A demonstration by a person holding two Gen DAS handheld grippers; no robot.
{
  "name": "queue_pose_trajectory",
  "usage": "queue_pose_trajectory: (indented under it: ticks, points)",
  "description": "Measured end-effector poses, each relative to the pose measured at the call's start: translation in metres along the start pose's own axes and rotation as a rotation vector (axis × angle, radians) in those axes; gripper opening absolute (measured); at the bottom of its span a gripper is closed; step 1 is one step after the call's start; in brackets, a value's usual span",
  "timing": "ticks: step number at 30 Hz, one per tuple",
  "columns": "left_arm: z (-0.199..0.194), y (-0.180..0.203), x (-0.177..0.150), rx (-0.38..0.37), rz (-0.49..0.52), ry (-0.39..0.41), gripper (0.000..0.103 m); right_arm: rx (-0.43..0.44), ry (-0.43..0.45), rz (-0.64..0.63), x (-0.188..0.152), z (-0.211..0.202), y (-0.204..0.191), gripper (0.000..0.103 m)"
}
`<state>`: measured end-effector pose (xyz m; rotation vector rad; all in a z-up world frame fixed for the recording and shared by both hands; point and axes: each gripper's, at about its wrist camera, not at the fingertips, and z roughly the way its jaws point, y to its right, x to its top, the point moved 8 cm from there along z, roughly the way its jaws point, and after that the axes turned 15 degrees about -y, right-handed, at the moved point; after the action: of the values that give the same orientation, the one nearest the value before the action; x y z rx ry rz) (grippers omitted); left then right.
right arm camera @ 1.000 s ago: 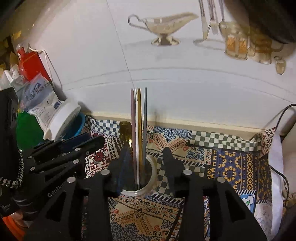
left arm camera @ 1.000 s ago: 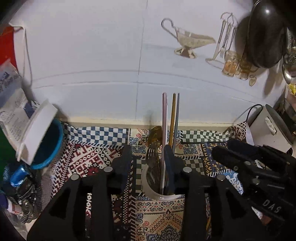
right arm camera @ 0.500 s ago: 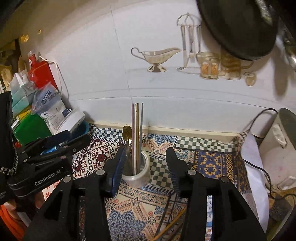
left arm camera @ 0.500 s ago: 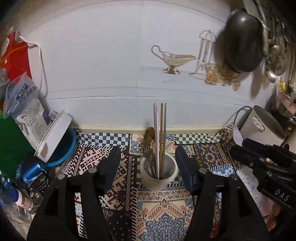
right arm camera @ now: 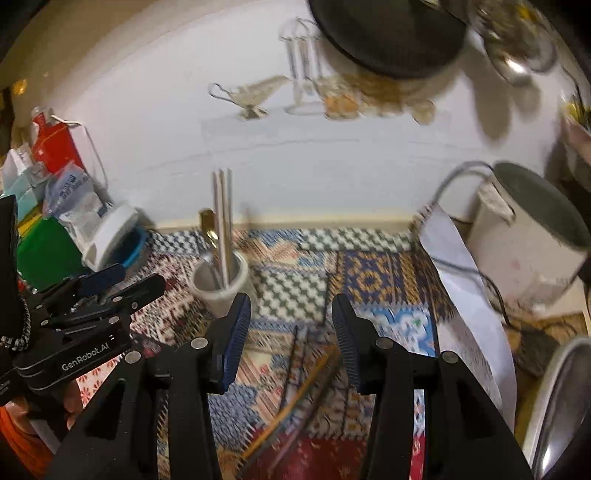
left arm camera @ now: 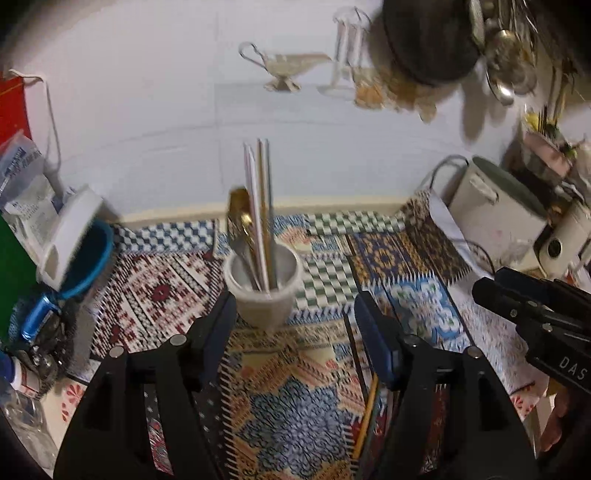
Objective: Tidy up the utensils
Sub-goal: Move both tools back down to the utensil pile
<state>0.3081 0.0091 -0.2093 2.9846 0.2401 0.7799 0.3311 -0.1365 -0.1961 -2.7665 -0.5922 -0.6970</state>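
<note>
A white cup (left arm camera: 263, 291) stands on the patterned cloth (left arm camera: 295, 406) and holds upright chopsticks (left arm camera: 260, 206), a gold spoon (left arm camera: 240, 218) and a fork. It also shows in the right wrist view (right arm camera: 221, 286). My left gripper (left arm camera: 295, 325) is open and empty, just in front of the cup. My right gripper (right arm camera: 290, 328) is open and empty, to the right of the cup. Loose thin sticks (right arm camera: 295, 398) lie on the cloth below the right gripper; one shows in the left wrist view (left arm camera: 365, 417).
A white rice cooker (right arm camera: 524, 251) with a cord stands at the right. A blue tub with a white lid (left arm camera: 74, 240), bags and bottles crowd the left. A dark pan (right arm camera: 388, 33) and ladles hang on the white wall. A metal pot rim (right arm camera: 561, 406) is at the lower right.
Both grippers have pulled back from the cup and opened wider. The cup with its utensils stays on the cloth, now farther away in both views.
</note>
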Motion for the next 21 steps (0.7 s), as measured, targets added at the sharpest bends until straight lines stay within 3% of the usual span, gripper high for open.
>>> queue_pose_trajectory:
  ticks: [14,21]
  points:
    - [0.073,0.029,-0.061,-0.007,0.031,-0.176,0.065,-0.03,-0.255,0.137,-0.086,0.082,0.051,0.042]
    - [0.098,0.026,-0.084,0.02,0.037,-0.239,0.065,-0.008,-0.362,0.144,-0.116,0.12,0.05,0.042]
